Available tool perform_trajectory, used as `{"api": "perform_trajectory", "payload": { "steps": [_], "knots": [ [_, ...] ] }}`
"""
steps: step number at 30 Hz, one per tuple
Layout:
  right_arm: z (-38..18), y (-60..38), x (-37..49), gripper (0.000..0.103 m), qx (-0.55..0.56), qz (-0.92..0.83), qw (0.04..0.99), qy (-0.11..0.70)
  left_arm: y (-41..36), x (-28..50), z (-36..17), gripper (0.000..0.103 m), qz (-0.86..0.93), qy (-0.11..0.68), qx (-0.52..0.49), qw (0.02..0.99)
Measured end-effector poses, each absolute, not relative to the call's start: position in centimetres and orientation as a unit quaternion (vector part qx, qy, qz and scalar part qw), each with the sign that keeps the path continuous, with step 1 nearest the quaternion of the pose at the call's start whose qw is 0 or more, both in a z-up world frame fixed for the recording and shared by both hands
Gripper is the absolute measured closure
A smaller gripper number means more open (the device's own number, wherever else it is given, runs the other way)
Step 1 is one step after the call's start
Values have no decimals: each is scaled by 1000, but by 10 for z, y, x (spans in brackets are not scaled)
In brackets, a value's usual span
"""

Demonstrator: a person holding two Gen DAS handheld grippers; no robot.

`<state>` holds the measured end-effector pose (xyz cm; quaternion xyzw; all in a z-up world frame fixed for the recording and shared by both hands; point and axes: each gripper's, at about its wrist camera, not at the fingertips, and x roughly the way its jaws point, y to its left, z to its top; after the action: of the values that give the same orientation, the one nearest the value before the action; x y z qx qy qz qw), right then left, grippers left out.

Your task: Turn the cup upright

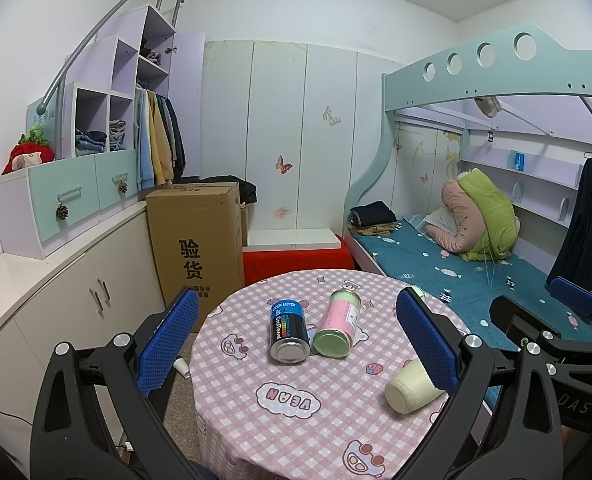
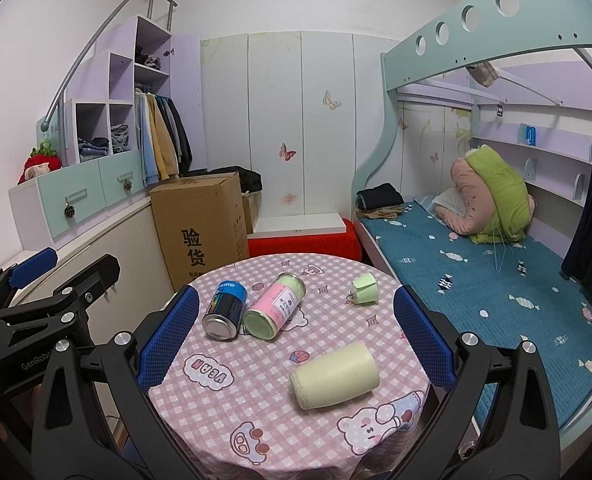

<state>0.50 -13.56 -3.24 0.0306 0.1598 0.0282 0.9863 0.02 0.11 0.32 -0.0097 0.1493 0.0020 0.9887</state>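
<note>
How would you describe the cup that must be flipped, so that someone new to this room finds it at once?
Start at the round table with the pink checked cloth, beside the bed. On the table's near right part lies the cup, on its side, apart from the two cans. It is plain pale yellow with no label, while the dark can and the pink can carry print.

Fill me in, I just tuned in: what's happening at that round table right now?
A person holds a pair of tongs in each hand above the checkered table. The cream cup lies on its side, not yet flipped upright, and nothing grips it. The right tongs are open and face it; the left tongs are open too. A dark blue can, a pink can and a small green cup also lie tipped over.
</note>
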Motion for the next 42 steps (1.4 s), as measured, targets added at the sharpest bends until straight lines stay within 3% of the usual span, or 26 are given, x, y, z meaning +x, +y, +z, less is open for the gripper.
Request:
{"api": "perform_trajectory", "payload": {
  "steps": [8, 18, 33, 42],
  "knots": [
    [-38, -131, 7, 5, 33, 26, 985, 165, 2, -3, 9, 8, -1, 156, -7, 988],
    [-73, -158, 27, 5, 52, 9, 979, 199, -22, 26, -23, 8, -21, 196, 11, 980],
    [-174, -253, 75, 5, 125, -101, 935, 315, -110, 120, -120, 8, -150, 362, 64, 918],
    [-211, -290, 98, 5, 165, -127, 914, 347, -155, 149, -166, 8, -200, 416, 87, 883]
  ]
}}
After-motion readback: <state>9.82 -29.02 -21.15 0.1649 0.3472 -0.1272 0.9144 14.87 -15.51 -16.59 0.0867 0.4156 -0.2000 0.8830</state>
